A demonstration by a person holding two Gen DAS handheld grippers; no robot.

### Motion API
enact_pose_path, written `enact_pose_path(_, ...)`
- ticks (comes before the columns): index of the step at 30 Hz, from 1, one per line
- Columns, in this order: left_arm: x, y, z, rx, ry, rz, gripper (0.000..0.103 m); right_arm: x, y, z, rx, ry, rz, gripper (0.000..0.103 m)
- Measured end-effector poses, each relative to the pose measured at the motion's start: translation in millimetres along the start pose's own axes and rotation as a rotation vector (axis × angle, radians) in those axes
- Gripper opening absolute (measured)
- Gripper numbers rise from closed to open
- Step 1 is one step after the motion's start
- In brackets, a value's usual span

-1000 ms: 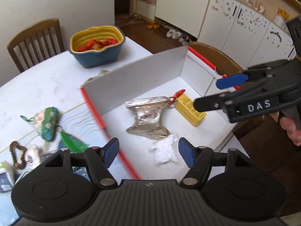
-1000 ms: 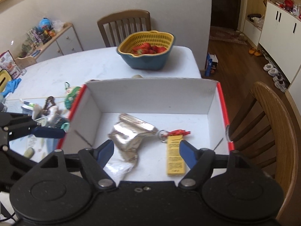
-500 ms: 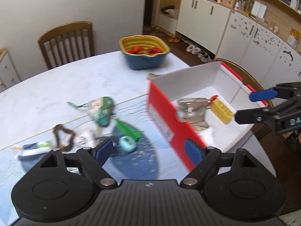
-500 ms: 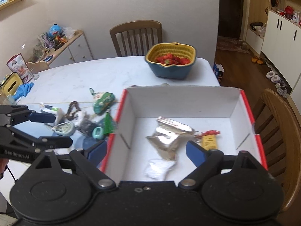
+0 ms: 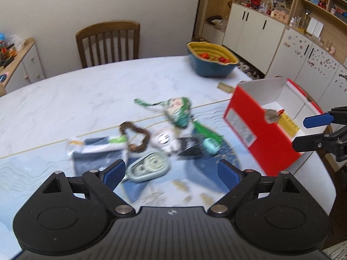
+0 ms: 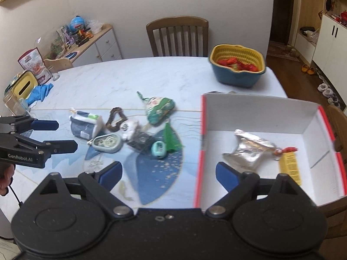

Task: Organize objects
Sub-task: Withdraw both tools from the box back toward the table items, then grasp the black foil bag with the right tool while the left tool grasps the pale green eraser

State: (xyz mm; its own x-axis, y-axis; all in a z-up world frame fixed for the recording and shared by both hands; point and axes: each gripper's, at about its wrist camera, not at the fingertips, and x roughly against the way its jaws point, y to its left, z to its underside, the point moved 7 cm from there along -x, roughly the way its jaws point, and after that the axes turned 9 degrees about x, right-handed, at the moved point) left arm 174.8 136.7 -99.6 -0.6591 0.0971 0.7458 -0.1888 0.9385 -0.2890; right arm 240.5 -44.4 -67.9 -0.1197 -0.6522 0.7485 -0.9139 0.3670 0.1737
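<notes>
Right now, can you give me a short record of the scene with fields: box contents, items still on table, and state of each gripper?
box contents: silver pouch, yellow tag
still on table: green pouch, bead bracelet, teal oval case, small teal gadget
elsewhere on table: strawberry basket
left gripper: open, holds nothing
right gripper: open, holds nothing

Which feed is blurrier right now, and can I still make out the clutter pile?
Left wrist view: motion-smeared, the pile and red box soft-edged, small items hard to identify. Right wrist view: much sharper, the pile and foil pouch legible. Both bend straight edges toward the frame borders.
</notes>
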Motion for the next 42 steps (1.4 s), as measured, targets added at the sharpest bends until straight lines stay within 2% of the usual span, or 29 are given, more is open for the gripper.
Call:
enact_pose_path(6, -7.1, 25.4, 18.2, -0.045, 0.026, 0.008, 0.092, -24.6, 34.5, -4.2, 0.007, 0.031, -0.008, 0.093)
enact_pose_path(11, -22.0, 36.5, 38.4, -0.092, 0.052, -0.013, 0.092, -50.4, 53.9, -7.3, 0.010, 0.066, 0.002, 0.093)
enact_pose_path(21, -54.1, 30.0, 76.5, -0.157, 0.102, -0.009, 0.092, -105.0, 68.1, -17.3, 0.045, 0.113, 0.034, 0.089)
enact_pose_path(27, -65.3, 24.8, 83.0, -0.161, 0.111, 0.002, 0.092, -129.0, 58.9, -23.2, 0.018, 0.141, 0.058, 0.082)
enact_pose_path(38, -78.9, 11.7, 90.2, -0.212, 0.094, -0.010, 0.091, -171.2, 63.7, -32.7, 0.072, 0.186, 0.041, 0.059)
enact_pose_path(42, -81.4, 7.5, 93.3, -0.219, 0.104, -0.002, 0.073, -181.0, 65.0, -33.2, 0.087, 0.200, 0.043, 0.055)
